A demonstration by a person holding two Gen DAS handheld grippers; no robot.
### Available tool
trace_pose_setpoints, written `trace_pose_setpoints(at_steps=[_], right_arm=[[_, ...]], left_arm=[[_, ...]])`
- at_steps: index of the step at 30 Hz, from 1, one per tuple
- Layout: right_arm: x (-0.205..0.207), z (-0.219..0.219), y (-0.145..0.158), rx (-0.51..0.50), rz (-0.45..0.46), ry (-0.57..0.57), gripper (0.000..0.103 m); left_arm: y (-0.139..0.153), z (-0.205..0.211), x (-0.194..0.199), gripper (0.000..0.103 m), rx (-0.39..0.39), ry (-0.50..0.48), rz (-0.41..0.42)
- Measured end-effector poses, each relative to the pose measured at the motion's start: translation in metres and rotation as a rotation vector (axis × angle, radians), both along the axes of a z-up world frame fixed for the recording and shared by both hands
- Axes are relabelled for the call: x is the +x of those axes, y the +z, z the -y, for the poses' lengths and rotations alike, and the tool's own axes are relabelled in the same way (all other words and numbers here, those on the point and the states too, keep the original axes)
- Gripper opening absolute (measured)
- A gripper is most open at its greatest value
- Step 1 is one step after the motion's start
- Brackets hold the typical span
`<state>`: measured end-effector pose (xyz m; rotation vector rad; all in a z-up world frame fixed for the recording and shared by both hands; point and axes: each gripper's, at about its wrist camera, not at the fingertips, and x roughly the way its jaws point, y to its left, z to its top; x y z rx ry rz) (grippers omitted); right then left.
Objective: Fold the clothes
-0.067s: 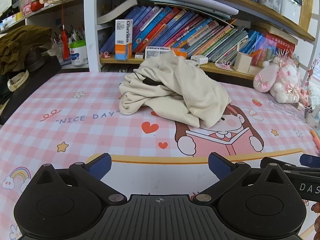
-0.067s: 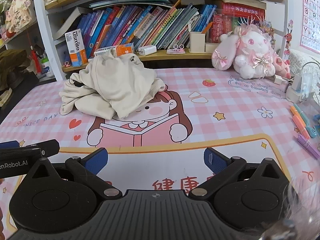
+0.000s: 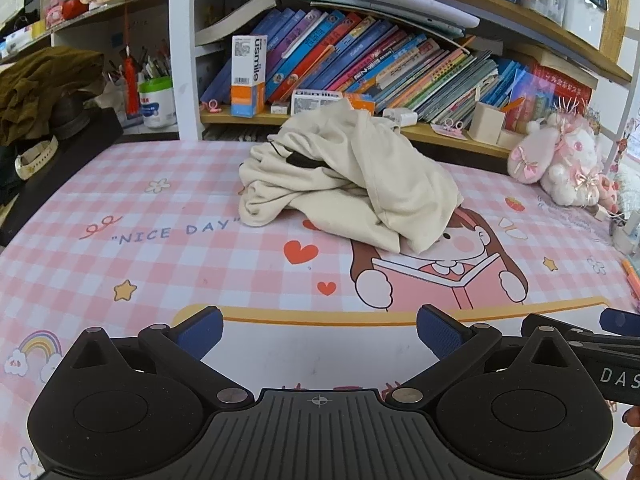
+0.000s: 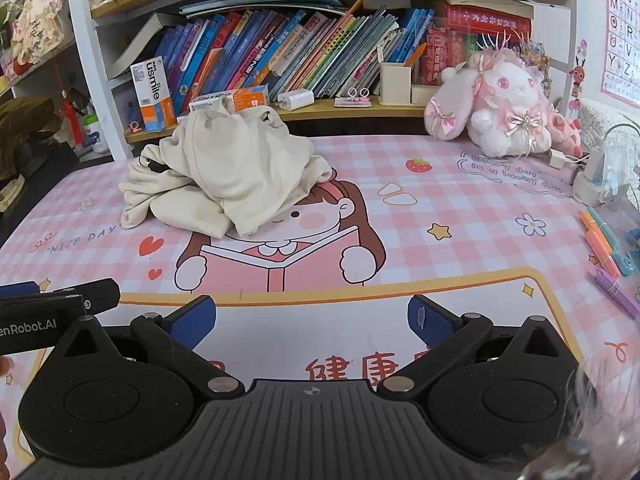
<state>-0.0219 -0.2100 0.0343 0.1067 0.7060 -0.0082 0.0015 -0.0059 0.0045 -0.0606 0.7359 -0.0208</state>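
A cream garment [image 3: 352,180] lies crumpled in a heap on the pink checked mat [image 3: 120,240], towards the back near the bookshelf. It also shows in the right wrist view [image 4: 228,168], left of centre. My left gripper [image 3: 319,334] is open and empty, low over the mat's front edge, well short of the garment. My right gripper [image 4: 312,322] is open and empty, beside the left one, also well short of the garment. Part of the right gripper [image 3: 580,336] shows at the right edge of the left wrist view.
A bookshelf [image 3: 360,68] full of books runs along the back. A pink plush rabbit [image 4: 496,116] sits at the back right. Several pens [image 4: 604,252] lie at the right edge. Dark clothes and a bag [image 3: 44,100] are piled at the left.
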Motion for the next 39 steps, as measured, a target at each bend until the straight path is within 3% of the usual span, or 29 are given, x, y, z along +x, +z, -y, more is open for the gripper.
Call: trace_pose_setpoints(at_steps=[10,39], right_arm=[[0.000,0.000,0.001,-0.001,0.001,0.000,0.103],[-0.003,-0.002,0.001,0.001,0.001,0.003,0.103]], left_arm=[[-0.018,0.004,-0.006,0.103,0.012,0.006,0.021],[-0.007,0.002,-0.010,0.103,-0.012,-0.001,-0.025]])
